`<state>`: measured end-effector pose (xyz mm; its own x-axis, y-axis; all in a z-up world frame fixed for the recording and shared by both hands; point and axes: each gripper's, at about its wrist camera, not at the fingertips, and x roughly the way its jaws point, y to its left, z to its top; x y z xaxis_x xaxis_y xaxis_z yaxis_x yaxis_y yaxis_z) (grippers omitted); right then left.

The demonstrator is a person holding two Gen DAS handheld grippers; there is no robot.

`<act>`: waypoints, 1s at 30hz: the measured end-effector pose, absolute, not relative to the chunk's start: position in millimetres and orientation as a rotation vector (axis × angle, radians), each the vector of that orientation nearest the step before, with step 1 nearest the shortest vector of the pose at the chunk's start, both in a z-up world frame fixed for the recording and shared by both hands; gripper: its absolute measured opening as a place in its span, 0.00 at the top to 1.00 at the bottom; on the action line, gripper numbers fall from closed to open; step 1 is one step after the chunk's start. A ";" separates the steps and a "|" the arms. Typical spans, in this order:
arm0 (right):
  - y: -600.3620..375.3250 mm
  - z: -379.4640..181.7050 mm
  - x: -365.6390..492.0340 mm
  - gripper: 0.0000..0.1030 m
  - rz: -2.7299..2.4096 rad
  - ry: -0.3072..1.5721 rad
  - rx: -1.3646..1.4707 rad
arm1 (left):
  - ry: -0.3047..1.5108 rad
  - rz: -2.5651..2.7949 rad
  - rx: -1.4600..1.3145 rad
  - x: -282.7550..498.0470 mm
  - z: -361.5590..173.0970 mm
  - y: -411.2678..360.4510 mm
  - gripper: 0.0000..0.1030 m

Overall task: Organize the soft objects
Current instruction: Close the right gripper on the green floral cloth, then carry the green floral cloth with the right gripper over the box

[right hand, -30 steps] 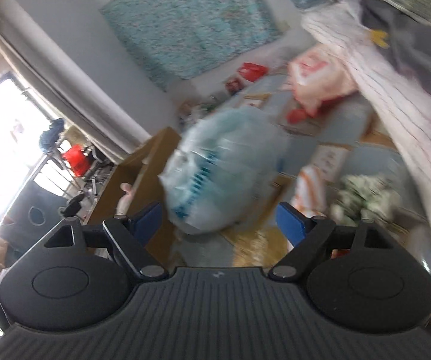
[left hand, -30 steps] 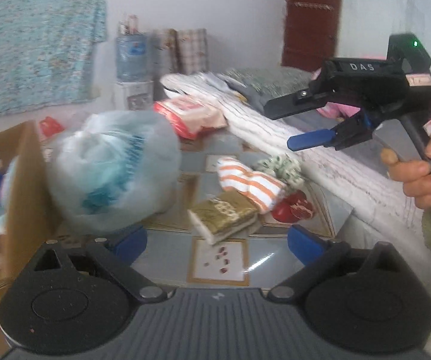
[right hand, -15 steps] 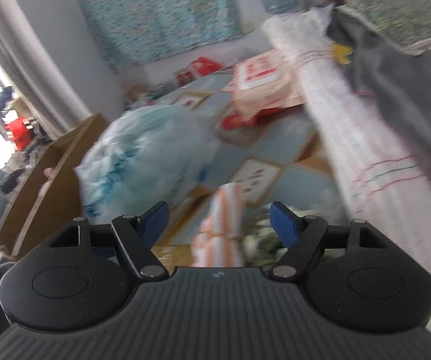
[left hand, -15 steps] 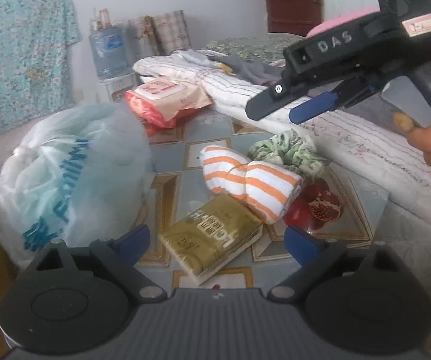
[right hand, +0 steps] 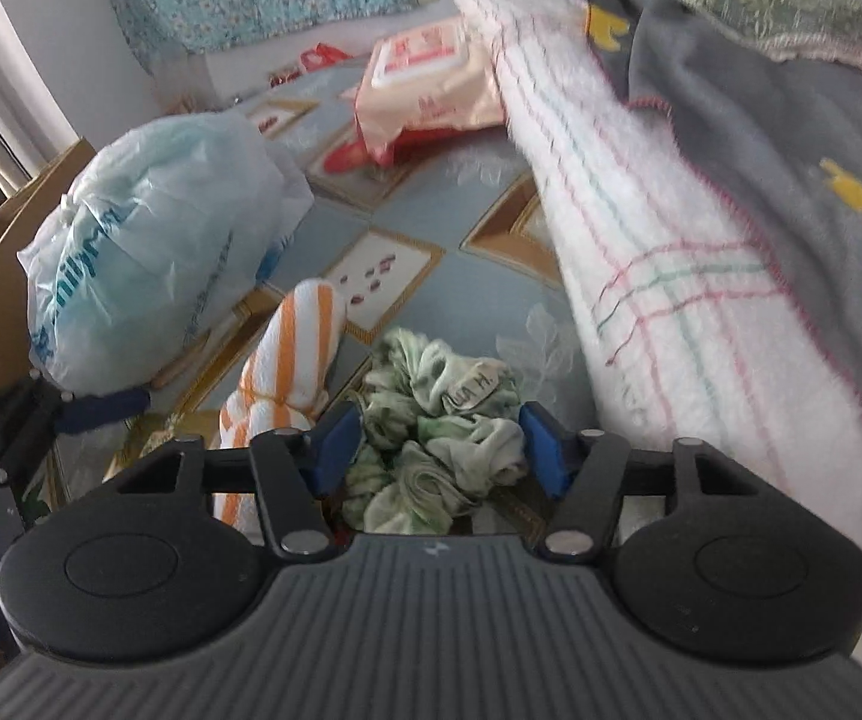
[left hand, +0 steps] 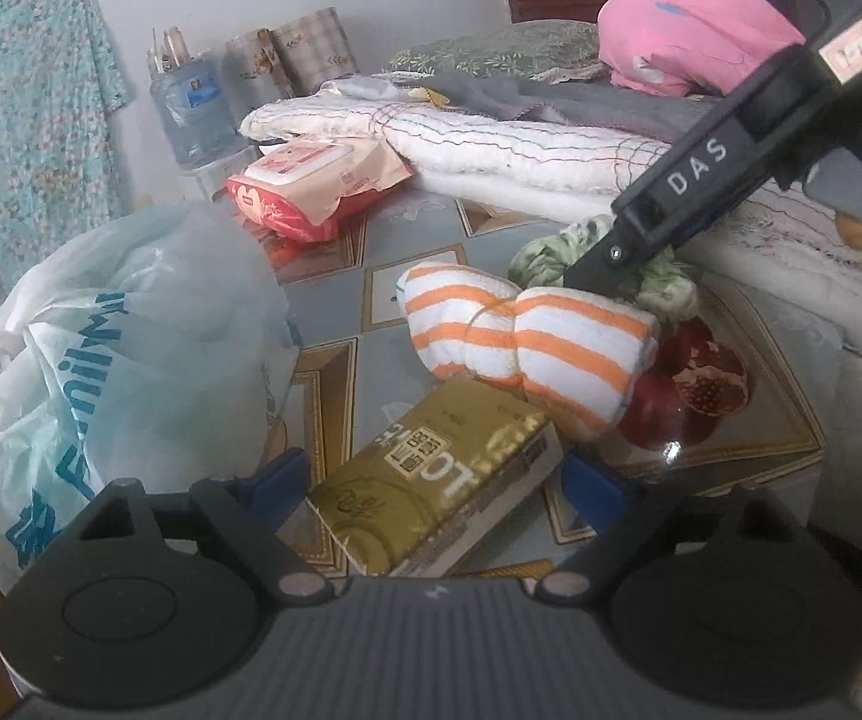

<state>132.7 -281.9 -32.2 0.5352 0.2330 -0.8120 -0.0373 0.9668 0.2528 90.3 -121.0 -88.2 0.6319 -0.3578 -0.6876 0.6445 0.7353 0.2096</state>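
Note:
A crumpled green-and-white cloth [right hand: 439, 438] lies on the patterned floor between the open blue pads of my right gripper [right hand: 439, 441]; the pads stand on either side of it. It also shows in the left wrist view [left hand: 556, 246], partly behind the right gripper body [left hand: 700, 180]. An orange-and-white striped rolled towel [left hand: 526, 342] lies beside it, seen too in the right wrist view [right hand: 287, 372]. My left gripper [left hand: 436, 480] is open over a gold tissue pack [left hand: 436, 480].
A tied pale-blue plastic bag [left hand: 113, 348] sits at the left beside a cardboard box [right hand: 11, 240]. A red wet-wipes pack [left hand: 311, 186], two pomegranates [left hand: 694, 384], a white folded blanket [right hand: 670, 270] and grey bedding [right hand: 790, 120] on the mattress edge are at the right.
Both grippers moved forward and down. The right gripper dropped from above the floor onto the green cloth. The left gripper closed in on the gold tissue pack.

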 end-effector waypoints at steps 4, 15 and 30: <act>-280.6 -33.0 131.9 0.68 0.168 0.985 0.223 | 0.664 -0.598 0.456 92.2 -87.8 -119.6 0.15; -296.5 -19.7 115.9 0.81 0.145 0.884 0.328 | 0.639 -0.589 0.444 83.0 -82.6 -118.2 0.31; -303.8 18.2 94.5 0.82 0.236 0.717 0.454 | 0.629 -0.540 0.319 67.1 -53.0 -96.5 0.60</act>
<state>94.5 -303.8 18.2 0.7329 0.3591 -0.5779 -0.0540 0.8774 0.4767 67.1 -96.5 -53.0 0.6786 -0.3779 -0.6298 0.5656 0.8160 0.1198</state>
